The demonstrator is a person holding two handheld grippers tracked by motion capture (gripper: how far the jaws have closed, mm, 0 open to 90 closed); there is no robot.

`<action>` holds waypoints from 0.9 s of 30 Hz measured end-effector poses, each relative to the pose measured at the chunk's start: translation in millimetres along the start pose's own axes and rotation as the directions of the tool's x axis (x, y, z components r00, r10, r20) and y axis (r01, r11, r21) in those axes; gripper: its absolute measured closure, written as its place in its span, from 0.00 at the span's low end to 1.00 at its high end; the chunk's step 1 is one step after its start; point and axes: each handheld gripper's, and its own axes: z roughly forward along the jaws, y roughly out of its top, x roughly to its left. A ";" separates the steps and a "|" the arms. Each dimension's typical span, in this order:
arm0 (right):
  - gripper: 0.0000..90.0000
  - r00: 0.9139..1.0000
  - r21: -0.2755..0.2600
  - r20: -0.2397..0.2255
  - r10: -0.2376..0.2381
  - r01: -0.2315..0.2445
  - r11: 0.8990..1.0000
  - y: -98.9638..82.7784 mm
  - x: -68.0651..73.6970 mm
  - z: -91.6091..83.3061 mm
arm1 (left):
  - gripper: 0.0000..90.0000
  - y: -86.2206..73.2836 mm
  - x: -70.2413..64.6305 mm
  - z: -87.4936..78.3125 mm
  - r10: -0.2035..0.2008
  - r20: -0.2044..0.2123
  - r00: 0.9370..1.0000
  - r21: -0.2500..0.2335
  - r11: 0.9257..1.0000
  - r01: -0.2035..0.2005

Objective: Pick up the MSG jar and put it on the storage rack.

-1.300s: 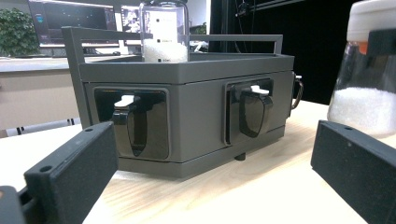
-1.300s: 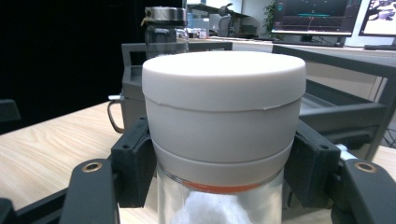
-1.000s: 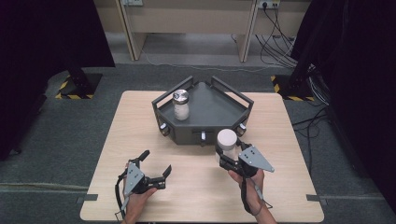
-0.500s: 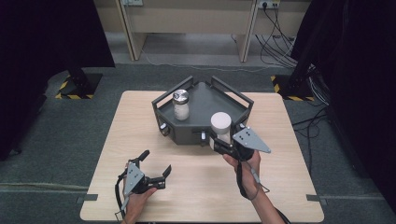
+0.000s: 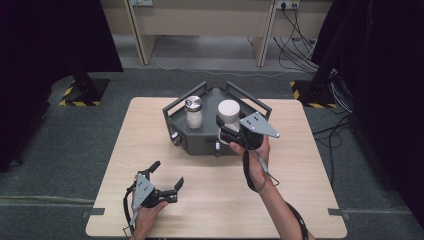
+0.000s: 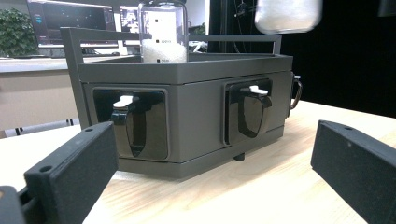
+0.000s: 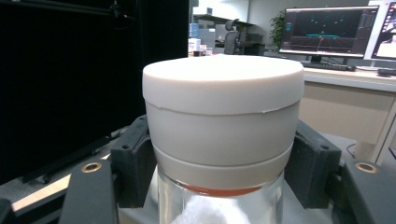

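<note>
Resting low on the counter (image 5: 300,200) nearest the person, left tongs (image 5: 167,176) spread wide with nothing between, pointed at the dark tray (image 5: 200,142). Clamped tight by the right tongs (image 5: 226,129) just under its cap, white-capped jar (image 5: 229,111) held upright in the air over the tray's right part. Farther back inside the tray, metal-lidded jar (image 5: 194,112) standing upright.

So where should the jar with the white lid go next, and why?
Probably a little further over the grey tray, then down beside the silver-lidded jar. The right hand-held gripper is shut on the white-lidded jar, which hangs in the air at the tray's near edge.
</note>
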 end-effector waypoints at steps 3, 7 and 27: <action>0.38 1.000 0.000 0.015 0.003 -0.003 1.000 2.0 0.1 9.8 | 0.00 0.1 0.3 -0.1 0.000 0.001 1.000 0.001 1.000 0.000; 0.38 0.999 0.011 0.033 -0.005 0.004 1.000 3.2 1.0 23.1 | 0.00 0.1 0.3 0.0 0.000 0.003 1.000 0.001 1.000 0.000; 0.38 0.993 0.052 0.115 0.000 -0.006 0.999 -8.3 1.2 76.7 | 0.00 -0.2 0.4 0.1 0.002 0.010 1.000 0.000 1.000 -0.002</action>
